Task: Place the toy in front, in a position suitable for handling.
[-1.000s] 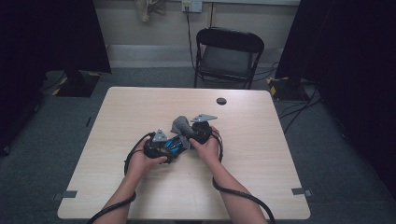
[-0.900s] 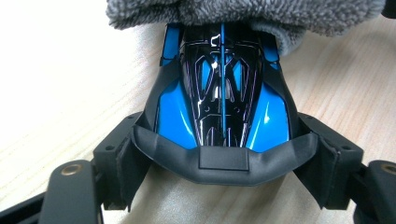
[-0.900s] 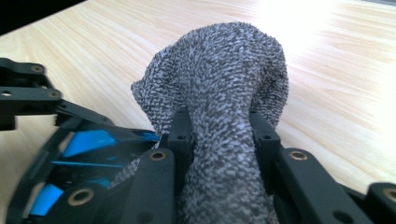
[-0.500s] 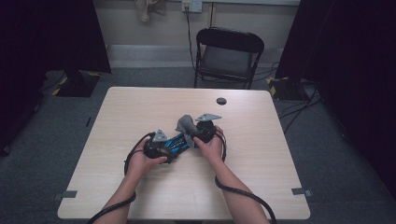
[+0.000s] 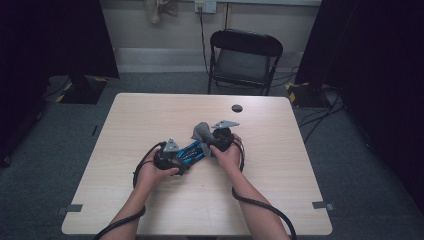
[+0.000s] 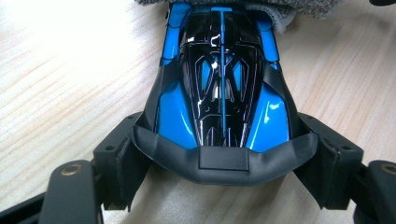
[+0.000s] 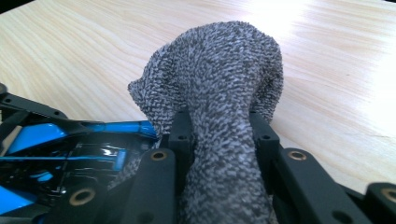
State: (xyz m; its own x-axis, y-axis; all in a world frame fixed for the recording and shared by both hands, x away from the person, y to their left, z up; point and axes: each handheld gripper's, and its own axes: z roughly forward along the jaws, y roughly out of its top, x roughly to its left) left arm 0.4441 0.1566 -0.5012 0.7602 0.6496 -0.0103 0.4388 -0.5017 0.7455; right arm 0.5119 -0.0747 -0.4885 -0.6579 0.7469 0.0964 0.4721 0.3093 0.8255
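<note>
Item: toy car [image 6: 223,88], blue and black, glossy body. It is being held at the middle of the table [image 5: 125,125], between the two hands, with its long axis running from the left gripper [image 5: 172,156] toward the right gripper [image 5: 212,137] in the high view. In the left gripper view the car is being clamped across its wide black end, one jaw pressing on each flank, so the left gripper is clenched on the car and the car's length is pointing straight away from it.

Item: grey cloth [image 7: 219,93], knitted or terry texture. It is being pinched in a bunch between the jaws of the right gripper [image 7: 219,135], which is clenched on it; the loose end is standing up beyond the jaws. In the left gripper view the cloth [image 6: 299,10] is seen lying over the far end of the car, touching it.

Relation governing the coming move: the car's far end is lying just beside and to the left of the cloth in the right gripper view [image 7: 60,149], so the right hand is judged the nearer one for wiping, and any stroke is judged to be best drawn along the car's length toward the left gripper, while the car is being steadied there.

Item: small dark round object [image 5: 237,108], lying well apart, near the far edge of the table.
</note>
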